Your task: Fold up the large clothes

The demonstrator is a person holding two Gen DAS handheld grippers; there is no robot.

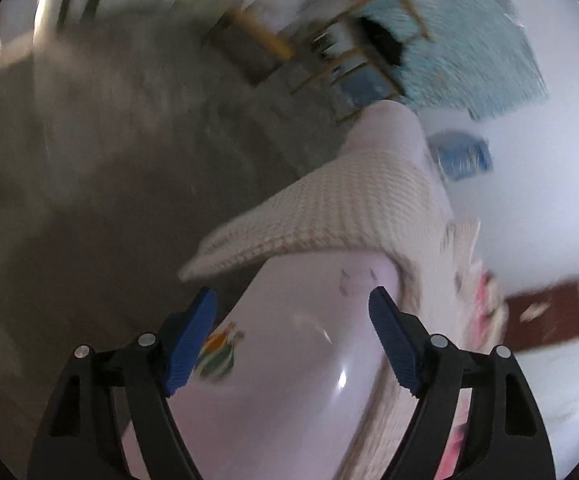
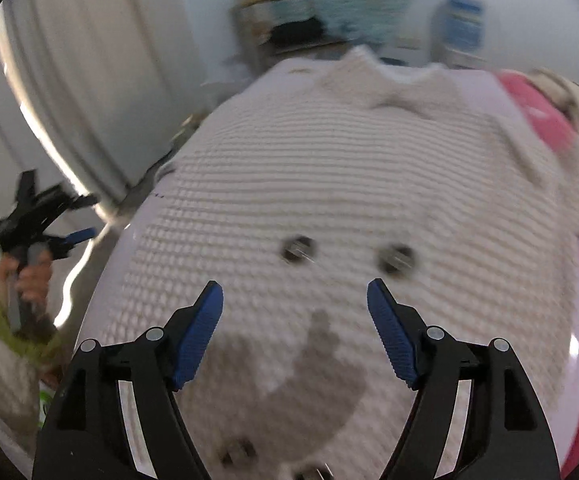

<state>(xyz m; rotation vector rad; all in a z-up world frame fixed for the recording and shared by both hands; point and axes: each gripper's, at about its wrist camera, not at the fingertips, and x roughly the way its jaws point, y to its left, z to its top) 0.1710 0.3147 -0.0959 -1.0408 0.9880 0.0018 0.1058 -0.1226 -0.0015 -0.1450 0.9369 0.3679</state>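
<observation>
A cream waffle-knit sweater [image 2: 329, 184] lies spread flat on a glossy white counter [image 1: 297, 360], its neckline at the far end and its hem toward the viewer, so its long axis runs straight away from the right hand-held gripper [image 2: 295, 300]. That gripper hangs directly above the lower body of the sweater, jaws wide apart and holding nothing; two dark round buttons [image 2: 299, 249] and a grey knitted patch sit just beyond and between its blue pads. The left hand-held gripper [image 1: 291, 304], also wide and empty, is off the sweater's left edge, over bare counter, with one sleeve or side of the knit draped over the counter's edge just ahead of it. The right one is judged the nearer to the garment's body; the left is nearer to that loose side. Pink fabric [image 2: 537, 112] lies beside the sweater on the right. Beyond are grey floor, a pale curtain, a turquoise rug and a small shelf, all blurred.
</observation>
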